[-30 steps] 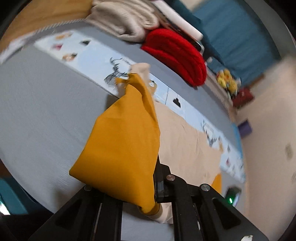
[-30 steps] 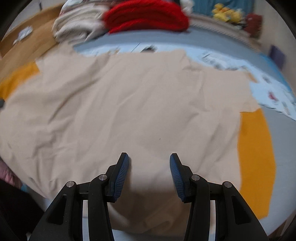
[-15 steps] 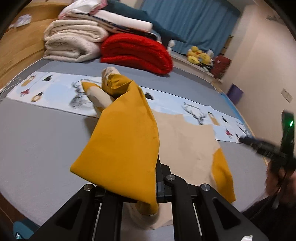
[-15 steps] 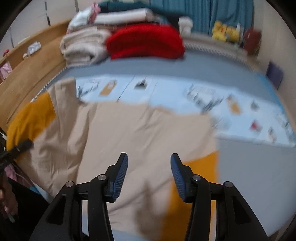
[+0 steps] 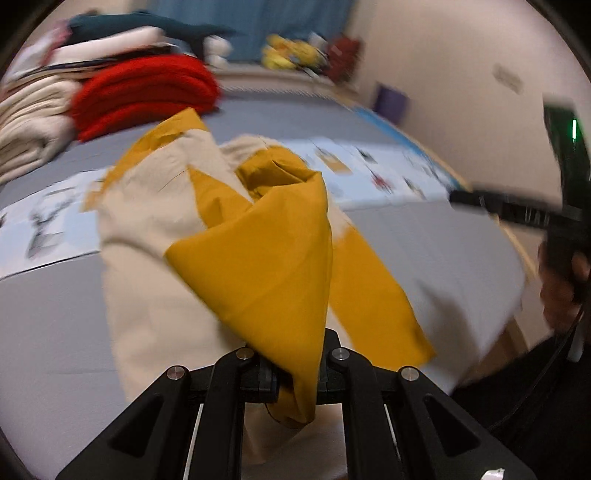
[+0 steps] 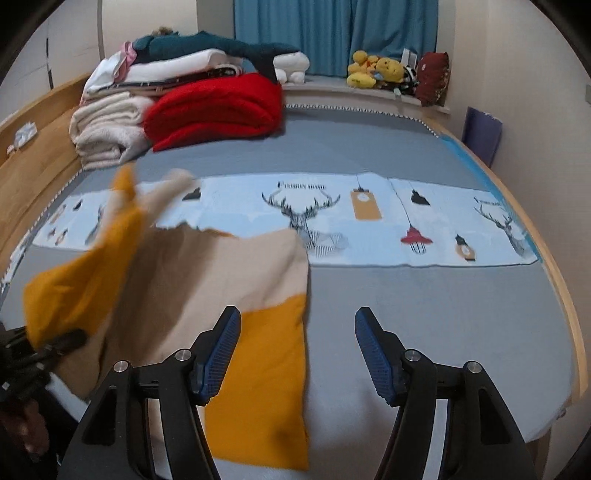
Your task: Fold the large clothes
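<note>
Left gripper [image 5: 295, 373] clamped on mustard-and-beige garment [image 5: 258, 251], lifted off grey bed [image 6: 424, 306]; right gripper [image 6: 297, 350] jaws opening, nothing between.

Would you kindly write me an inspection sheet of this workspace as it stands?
Surface: grey bed with a pale blue printed strip.
Job's things: beige and mustard garment, partly lifted.
Clutter: red blanket, cream towels, stacked linen.
Tongs: left tongs shut on the garment; right tongs opening, nothing between them.
Cables: dark cord beside the person's hand.
Surroundings: blue curtain, soft toys, wooden headboard.
</note>
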Motion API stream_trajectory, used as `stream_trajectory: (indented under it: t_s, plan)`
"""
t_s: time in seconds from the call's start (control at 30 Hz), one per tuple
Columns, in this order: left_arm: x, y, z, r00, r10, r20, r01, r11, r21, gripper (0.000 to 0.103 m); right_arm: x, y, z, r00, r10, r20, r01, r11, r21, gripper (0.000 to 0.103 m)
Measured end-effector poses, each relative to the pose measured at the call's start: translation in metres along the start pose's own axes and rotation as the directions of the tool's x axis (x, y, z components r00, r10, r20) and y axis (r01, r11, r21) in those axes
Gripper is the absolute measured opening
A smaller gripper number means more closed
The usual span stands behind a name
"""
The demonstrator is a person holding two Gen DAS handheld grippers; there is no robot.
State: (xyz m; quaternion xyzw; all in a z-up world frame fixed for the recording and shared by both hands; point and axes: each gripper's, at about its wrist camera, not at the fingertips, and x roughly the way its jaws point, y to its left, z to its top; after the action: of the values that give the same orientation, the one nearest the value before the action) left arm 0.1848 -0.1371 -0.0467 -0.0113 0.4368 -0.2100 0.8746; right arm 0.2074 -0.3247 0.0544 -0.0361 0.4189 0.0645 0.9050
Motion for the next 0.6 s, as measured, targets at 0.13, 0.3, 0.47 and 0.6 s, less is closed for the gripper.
stream_trajectory:
  t_s: [0.13,0.3,0.47,0.6]
  plan:
    - [0.044,-0.031,-0.013,0.990,0.009,-0.138,0.005,0.995,0.098,0.012,-0.002,-0.010,-0.009,1.000,-0.002,-0.016,0.002,1.000,-0.008,0.065]
    - [0.048,-0.020,-0.015,0.977,-0.063,-0.205,0.069,0.997,0.025,0.042,0.000,-0.016,-0.010,1.000,0.017,-0.025,-0.016,1.000,0.026,0.065]
    - [0.013,-0.003,-0.007,0.982,-0.117,-0.151,0.113,0.993,-0.033,0.050,0.008,0.000,-0.004,0.996,0.079,-0.033,-0.078,0.996,0.043,0.065]
    - [-0.021,0.010,-0.006,0.993,-0.104,-0.063,0.101,0.993,-0.058,0.056,0.022,0.019,0.001,0.978,0.199,-0.069,-0.193,0.977,0.086,0.065]
